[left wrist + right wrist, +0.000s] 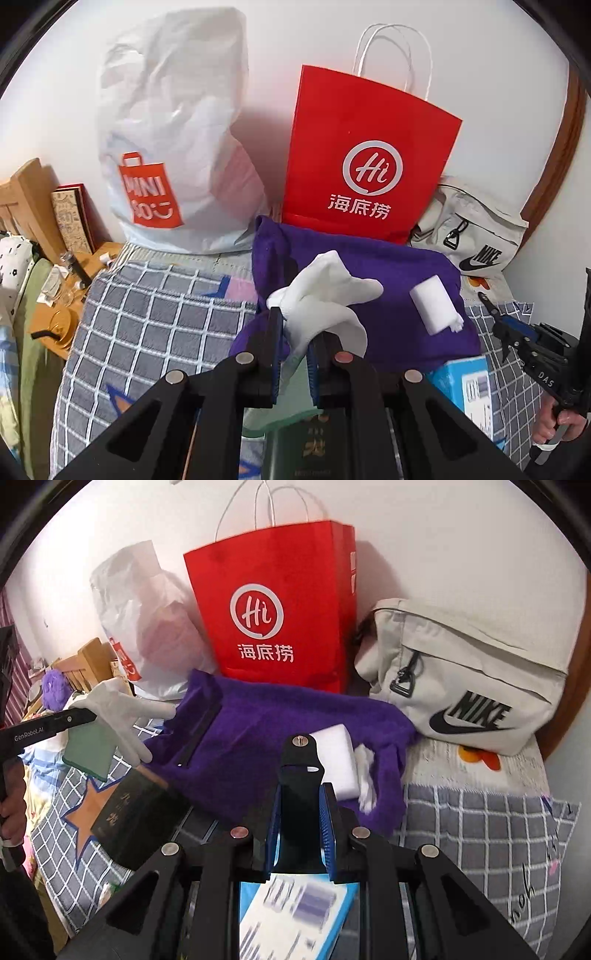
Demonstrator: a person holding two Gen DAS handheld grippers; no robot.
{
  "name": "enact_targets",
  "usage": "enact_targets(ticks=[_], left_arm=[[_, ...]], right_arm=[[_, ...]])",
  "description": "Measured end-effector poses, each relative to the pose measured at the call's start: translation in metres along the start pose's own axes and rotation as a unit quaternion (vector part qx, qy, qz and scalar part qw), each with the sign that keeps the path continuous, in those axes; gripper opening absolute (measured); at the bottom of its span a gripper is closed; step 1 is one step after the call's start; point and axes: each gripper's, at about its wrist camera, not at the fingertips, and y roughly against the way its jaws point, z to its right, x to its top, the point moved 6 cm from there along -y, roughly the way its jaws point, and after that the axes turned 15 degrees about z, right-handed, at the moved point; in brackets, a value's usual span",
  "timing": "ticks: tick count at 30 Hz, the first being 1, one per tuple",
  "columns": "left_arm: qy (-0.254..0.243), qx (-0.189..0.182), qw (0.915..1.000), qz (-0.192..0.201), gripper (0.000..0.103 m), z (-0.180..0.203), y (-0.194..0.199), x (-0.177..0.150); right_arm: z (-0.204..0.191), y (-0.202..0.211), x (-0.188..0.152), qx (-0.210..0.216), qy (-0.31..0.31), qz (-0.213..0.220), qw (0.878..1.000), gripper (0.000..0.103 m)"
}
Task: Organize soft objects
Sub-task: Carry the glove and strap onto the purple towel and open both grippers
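A: White cloth, a glove [325,295], sits pinched between the left gripper [295,325] jaws, which are closed down on its cuff end. The fingers of the glove splay out above the purple towel [369,288].

B: From the right wrist view the glove [118,712] is lifted off the bed, hanging from the left gripper [79,716] above a green pad [90,747] and a dark box [136,812].

A: And the right gripper [301,797]?

B: Its jaws are nearly together, with a black strap [301,775] upright between the blue pads. I cannot tell if the pads press it or only flank it.

A: In the left view the right gripper [498,325] is at the far right edge, held by a hand [557,424]. Its tips are too small there to judge.

B: The towel [258,738] is spread on the checked quilt [480,830]. A white roll [340,760] lies on it just past the right gripper, with a frayed end toward the right.

A: Same roll [432,302] here, on the towel's right part, well apart from the glove.

B: Behind the towel stand a red bag [273,602] and a white plastic bag [140,620] against the wall, with a grey Nike bag [465,672] to the right.

A: A blue box [465,387] lies at the towel's near edge.
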Motion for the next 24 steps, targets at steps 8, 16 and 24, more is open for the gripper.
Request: enact_targets(ticks=[8, 16, 24], left_arm=[[0.0, -0.004, 0.9998, -0.018, 0.012, 0.007, -0.042, 0.006], [0.002, -0.014, 0.9992, -0.037, 0.012, 0.016, -0.08, 0.005], [0.0, -0.008, 0.9981, -0.061, 0.012, 0.022, -0.112, -0.001]], right_arm=[[0.011, -0.054, -0.005, 0.003, 0.018, -0.034, 0.999, 0.021], [0.022, -0.086, -0.028, 0.01, 0.033, -0.082, 0.996, 0.021], [0.035, -0.096, -0.033, 0.009, 0.022, -0.092, 0.995, 0.021]])
